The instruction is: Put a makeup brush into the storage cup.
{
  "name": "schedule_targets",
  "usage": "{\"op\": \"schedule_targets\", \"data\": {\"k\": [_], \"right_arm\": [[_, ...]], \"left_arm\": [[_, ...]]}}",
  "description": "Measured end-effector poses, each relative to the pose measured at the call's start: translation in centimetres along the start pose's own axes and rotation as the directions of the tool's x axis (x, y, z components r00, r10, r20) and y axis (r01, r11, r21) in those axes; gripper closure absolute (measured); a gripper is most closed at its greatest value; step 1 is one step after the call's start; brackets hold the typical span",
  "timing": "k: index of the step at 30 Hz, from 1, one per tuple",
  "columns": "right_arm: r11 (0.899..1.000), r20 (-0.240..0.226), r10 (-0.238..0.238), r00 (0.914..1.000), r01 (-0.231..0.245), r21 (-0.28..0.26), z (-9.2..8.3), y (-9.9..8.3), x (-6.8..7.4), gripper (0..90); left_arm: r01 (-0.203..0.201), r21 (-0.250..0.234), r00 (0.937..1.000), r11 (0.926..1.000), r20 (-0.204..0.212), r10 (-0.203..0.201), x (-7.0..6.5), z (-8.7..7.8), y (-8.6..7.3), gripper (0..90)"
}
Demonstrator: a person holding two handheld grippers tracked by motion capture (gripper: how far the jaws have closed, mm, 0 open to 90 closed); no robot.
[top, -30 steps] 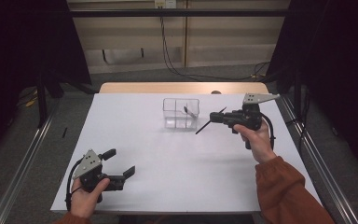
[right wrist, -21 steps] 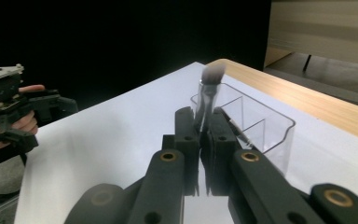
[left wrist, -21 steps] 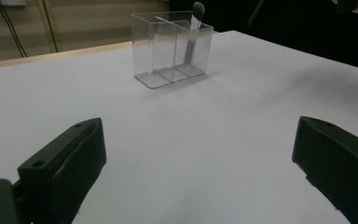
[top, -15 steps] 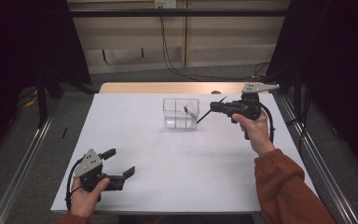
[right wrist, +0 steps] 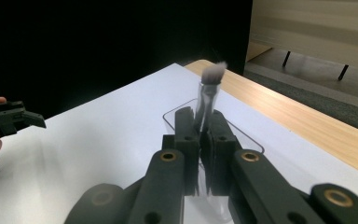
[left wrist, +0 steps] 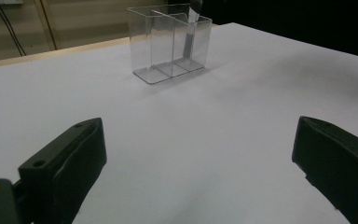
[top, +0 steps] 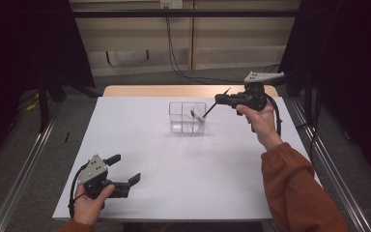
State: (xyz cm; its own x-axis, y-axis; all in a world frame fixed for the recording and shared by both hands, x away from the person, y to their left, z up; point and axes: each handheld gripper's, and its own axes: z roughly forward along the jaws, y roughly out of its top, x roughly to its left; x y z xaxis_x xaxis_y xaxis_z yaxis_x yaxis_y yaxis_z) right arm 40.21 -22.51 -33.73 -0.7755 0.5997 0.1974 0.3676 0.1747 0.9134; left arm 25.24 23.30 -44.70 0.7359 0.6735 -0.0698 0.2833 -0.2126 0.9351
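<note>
My right gripper [top: 216, 100] is shut on a thin makeup brush [top: 207, 110] and hangs in the air just right of a clear divided box [top: 186, 126]. The brush slants, and its lower end reaches down at the box's right part; I cannot tell whether it touches. In the right gripper view the grey bristles [right wrist: 213, 72] stand up past the closed jaws of the gripper [right wrist: 200, 116], with the box rim [right wrist: 170, 117] behind. My left gripper [top: 124, 168] rests at the table's front left, open and empty. Its view [left wrist: 200, 154] looks at the box [left wrist: 168, 42].
A white sheet [top: 183, 164] covers the table, with a strip of bare wood [top: 174, 90] along the far edge. Metal rails [top: 24, 164] run along the floor on both sides. Dark curtains hang left and right, and cables trail down the back wall.
The right gripper has risen and moved toward the far edge with the brush still in it. The left gripper has stayed put.
</note>
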Motion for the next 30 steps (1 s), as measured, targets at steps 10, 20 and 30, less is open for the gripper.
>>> {"op": "schedule_targets", "data": {"k": [10,20,30], "right_arm": [[0.997,0.029,-0.027,0.9992,0.025,0.067,1.5,1.4,-0.6,86.2],[0.985,0.057,-0.049,0.9972,0.039,0.167,3.2,2.0,-1.2,86.2],[0.967,0.067,-0.112,0.9914,0.094,0.237,4.6,2.6,-0.7,86.2]], "left_arm": [[-0.012,-0.002,0.9999,0.9999,-0.006,0.012,0.1,-0.1,0.1,3.2],[-0.021,0.001,0.9997,0.9998,-0.009,0.021,0.1,-0.1,0.1,3.2],[-0.024,0.005,0.9997,0.9997,-0.012,0.024,0.0,0.0,0.1,3.2]]}}
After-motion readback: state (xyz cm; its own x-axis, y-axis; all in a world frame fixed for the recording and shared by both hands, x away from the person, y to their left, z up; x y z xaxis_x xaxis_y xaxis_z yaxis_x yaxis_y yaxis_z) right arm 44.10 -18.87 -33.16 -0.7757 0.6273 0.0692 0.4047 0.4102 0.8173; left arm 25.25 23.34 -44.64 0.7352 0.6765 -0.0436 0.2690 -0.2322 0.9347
